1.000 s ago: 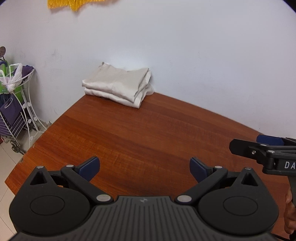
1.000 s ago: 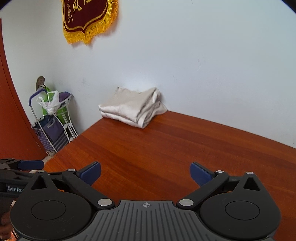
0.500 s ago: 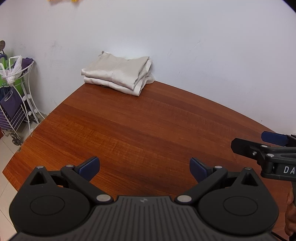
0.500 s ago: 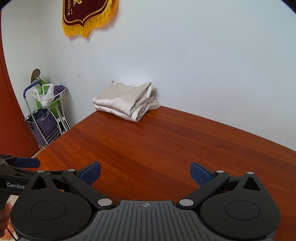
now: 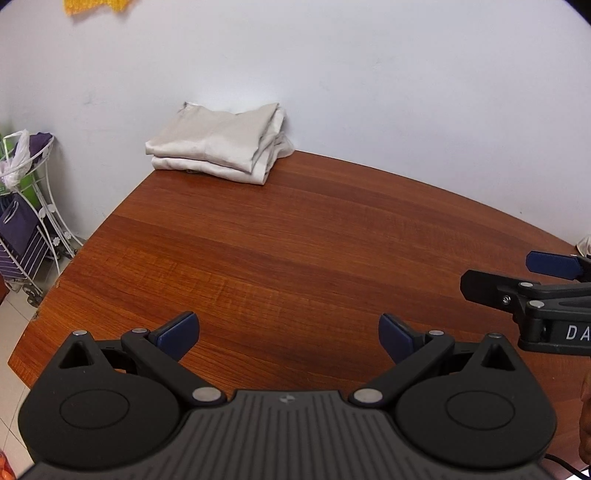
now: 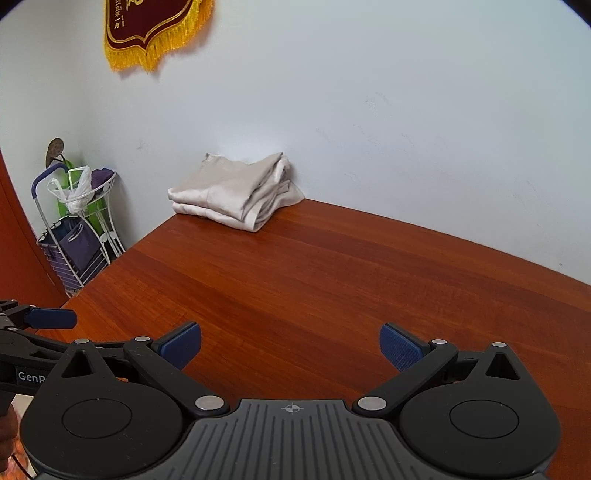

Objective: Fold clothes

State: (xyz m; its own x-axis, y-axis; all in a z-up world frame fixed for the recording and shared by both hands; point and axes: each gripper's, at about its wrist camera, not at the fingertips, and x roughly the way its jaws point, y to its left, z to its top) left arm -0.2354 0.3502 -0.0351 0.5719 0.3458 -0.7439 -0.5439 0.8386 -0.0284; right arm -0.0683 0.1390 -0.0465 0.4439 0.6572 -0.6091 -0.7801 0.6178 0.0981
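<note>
A stack of folded beige clothes (image 5: pixel 221 149) lies at the far left corner of the brown wooden table (image 5: pixel 295 251), against the white wall; the right wrist view shows the same stack (image 6: pixel 236 192). My left gripper (image 5: pixel 289 338) hovers open over the near part of the table, nothing between its blue pads. My right gripper (image 6: pixel 290 347) is also open and empty, far from the stack. Each gripper shows in the other's view: the right one (image 5: pixel 535 291) at the right edge, the left one (image 6: pixel 33 332) at the left edge.
A white wire rack with bags and a purple trolley (image 6: pixel 74 229) stands on the floor left of the table. A red pennant with gold fringe (image 6: pixel 155 29) hangs on the wall. A pale scrap of fabric (image 5: pixel 585 245) peeks in at the table's far right.
Both views have shifted slightly, tilting and turning, so the folded stack sits a little more toward the middle. Both grippers stay open and empty.
</note>
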